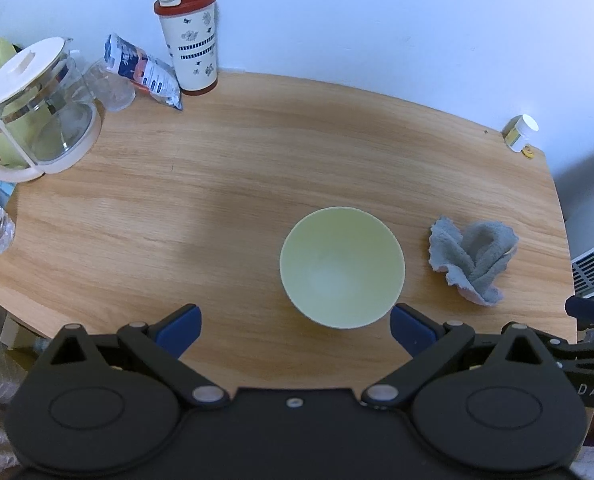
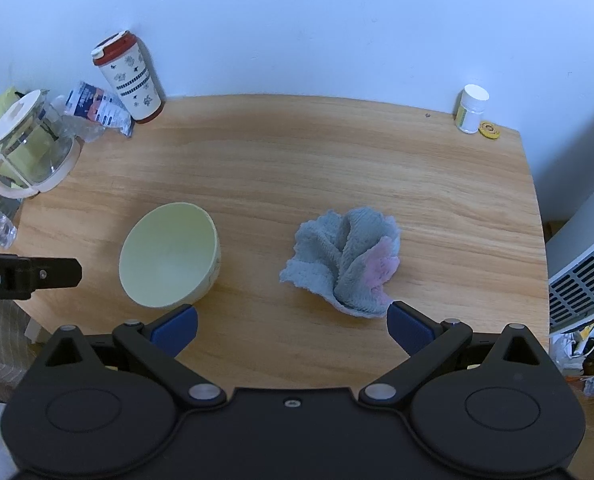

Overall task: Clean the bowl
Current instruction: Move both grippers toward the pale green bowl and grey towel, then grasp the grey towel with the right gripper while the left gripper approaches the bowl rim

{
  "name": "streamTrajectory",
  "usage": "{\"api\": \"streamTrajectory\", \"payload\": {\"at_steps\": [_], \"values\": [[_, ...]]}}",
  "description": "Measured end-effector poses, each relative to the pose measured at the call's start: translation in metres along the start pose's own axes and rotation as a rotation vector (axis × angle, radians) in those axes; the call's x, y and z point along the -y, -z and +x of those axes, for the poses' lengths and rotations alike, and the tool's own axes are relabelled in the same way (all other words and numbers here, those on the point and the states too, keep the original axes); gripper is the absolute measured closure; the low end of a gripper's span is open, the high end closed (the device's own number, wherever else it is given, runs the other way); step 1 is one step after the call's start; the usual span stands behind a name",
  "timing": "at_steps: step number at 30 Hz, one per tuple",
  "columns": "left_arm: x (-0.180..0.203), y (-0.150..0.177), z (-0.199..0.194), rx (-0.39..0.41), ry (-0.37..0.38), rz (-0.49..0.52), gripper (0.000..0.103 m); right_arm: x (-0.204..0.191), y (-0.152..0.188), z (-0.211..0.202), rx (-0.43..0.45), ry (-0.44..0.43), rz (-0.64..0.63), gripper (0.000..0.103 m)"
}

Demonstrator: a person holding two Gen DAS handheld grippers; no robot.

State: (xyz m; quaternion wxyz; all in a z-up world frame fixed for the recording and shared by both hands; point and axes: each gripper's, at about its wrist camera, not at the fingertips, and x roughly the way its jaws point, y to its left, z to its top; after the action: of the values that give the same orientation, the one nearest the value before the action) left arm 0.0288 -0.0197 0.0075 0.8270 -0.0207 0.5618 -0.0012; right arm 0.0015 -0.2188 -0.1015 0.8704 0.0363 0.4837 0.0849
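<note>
Pale green bowl (image 1: 341, 267) sits upright, inside bare; left gripper (image 1: 295, 330) and right gripper (image 2: 293, 328) both spread wide, grasping nothing.

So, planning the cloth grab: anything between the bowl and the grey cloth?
No, only bare wooden table separates the bowl from the cloth, seen in the right wrist view.

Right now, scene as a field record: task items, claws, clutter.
bowl: pale green bowl, upright on the wooden table, looks empty
cloth: grey cloth, crumpled, pink patch, beside the bowl, apart from it
left claw: open, holding nothing, near side of the bowl
right claw: open, holding nothing, just short of the cloth
back left: glass jug, packet, tumbler
back right: small white-capped jar
</note>
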Motion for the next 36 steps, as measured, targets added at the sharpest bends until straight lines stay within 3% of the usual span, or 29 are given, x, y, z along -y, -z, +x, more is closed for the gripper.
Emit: {"api": "streamTrajectory", "payload": {"at_steps": [13, 21, 25, 31, 36], "values": [[-0.005, -0.004, 0.014, -0.059, 0.011, 0.015, 0.000, 0.014, 0.004, 0.009, -0.023, 0.003, 0.068, 0.000], [-0.012, -0.009, 0.022, -0.077, 0.003, 0.031, 0.000, 0.029, 0.004, 0.009, 0.007, -0.066, 0.155, 0.000], [-0.019, -0.013, 0.026, -0.059, -0.015, 0.041, 0.000, 0.030, 0.001, 0.001, 0.109, -0.097, 0.121, 0.000], [-0.009, -0.017, 0.042, -0.039, -0.064, 0.059, 0.000, 0.024, -0.002, 0.015, 0.116, -0.064, 0.028, 0.000], [-0.015, -0.016, 0.048, 0.014, -0.008, 0.045, 0.000, 0.025, -0.004, 0.030, 0.107, 0.013, -0.040, 0.001]]}}
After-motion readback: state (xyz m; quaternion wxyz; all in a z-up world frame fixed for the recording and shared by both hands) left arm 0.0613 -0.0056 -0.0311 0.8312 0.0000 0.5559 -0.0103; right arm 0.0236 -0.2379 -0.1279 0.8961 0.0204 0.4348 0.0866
